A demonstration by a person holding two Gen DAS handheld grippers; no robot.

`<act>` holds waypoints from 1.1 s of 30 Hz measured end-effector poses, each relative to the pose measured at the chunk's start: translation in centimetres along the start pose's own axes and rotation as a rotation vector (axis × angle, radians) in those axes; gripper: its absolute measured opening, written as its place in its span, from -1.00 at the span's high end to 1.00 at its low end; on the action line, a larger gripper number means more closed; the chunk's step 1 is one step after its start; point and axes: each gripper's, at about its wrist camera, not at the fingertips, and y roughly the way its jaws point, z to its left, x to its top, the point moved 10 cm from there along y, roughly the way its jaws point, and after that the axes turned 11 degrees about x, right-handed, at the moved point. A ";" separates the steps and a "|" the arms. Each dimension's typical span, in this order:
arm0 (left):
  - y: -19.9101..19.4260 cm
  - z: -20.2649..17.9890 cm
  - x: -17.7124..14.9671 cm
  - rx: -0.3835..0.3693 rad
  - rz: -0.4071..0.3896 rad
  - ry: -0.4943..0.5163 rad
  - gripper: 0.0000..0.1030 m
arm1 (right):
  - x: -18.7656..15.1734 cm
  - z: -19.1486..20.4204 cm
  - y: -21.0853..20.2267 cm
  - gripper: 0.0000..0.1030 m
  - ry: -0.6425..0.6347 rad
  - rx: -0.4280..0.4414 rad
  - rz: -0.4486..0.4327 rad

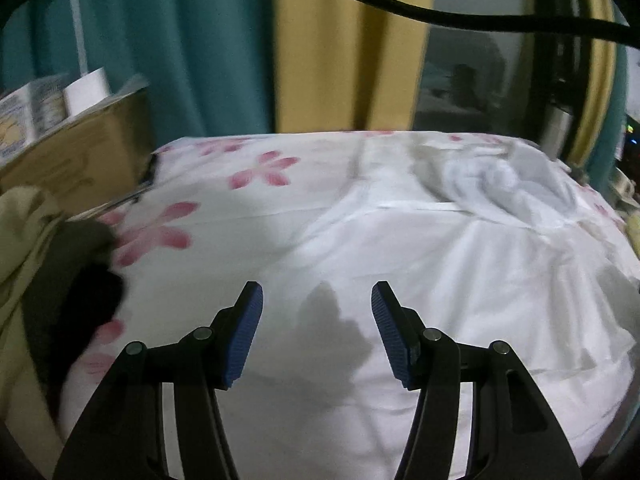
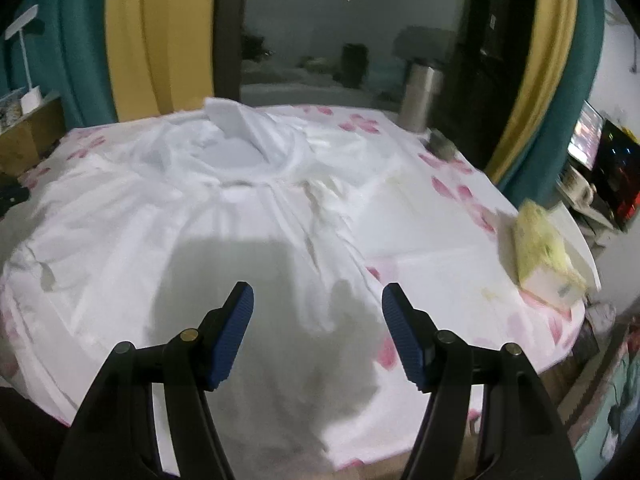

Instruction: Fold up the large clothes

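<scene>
1. Left gripper (image 1: pixel 317 304): jaws are standing spread w/ nothing between them, only white fabric underneath and their own shadow falling on it.
2. Right gripper (image 2: pixel 318 302): jaws likewise spread and empty, hovering over the lower part of the garment.
3. White garment (image 2: pixel 224 216) is lying spread on the surface w/ its round neckline (image 2: pixel 244 160) at the far end, hem nearest the grippers, creases running down the front. It's resting on a white tablecloth w/ pink flowers (image 1: pixel 260 168).
4. Step in hand, as I'm reading it: going in for a hold on the garment's near edge or sides, one gripper per side.
5. Doing it well: pinch garment fabric only, not the tablecloth under it — both are white, so edges are hard to tell apart. Take matching spots L & R so the fold is landing straight.
6. Watch the sides: yellow-white packet (image 2: pixel 548 256) near the right rim, dark clothing pile (image 1: pixel 80 288) at left, steel cylinder (image 2: pixel 420 96) at the far edge.
</scene>
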 end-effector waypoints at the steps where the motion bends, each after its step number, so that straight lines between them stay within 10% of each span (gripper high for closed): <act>1: 0.2 1.0 -0.2 0.016 0.007 -0.010 -0.16 | -0.5 -0.5 0.0 -0.30 0.013 -0.008 0.007; 18: 3.6 2.9 -3.1 -0.024 0.184 0.014 -0.15 | -5.3 -0.7 0.3 -0.10 0.103 0.091 0.060; 23: 3.2 1.4 -3.2 -0.066 0.170 0.070 0.89 | -5.5 1.7 0.3 0.82 0.058 0.191 0.050; 33: 0.0 0.6 -0.7 -0.137 0.062 0.037 0.94 | -2.7 1.9 -1.6 0.86 0.060 0.228 -0.031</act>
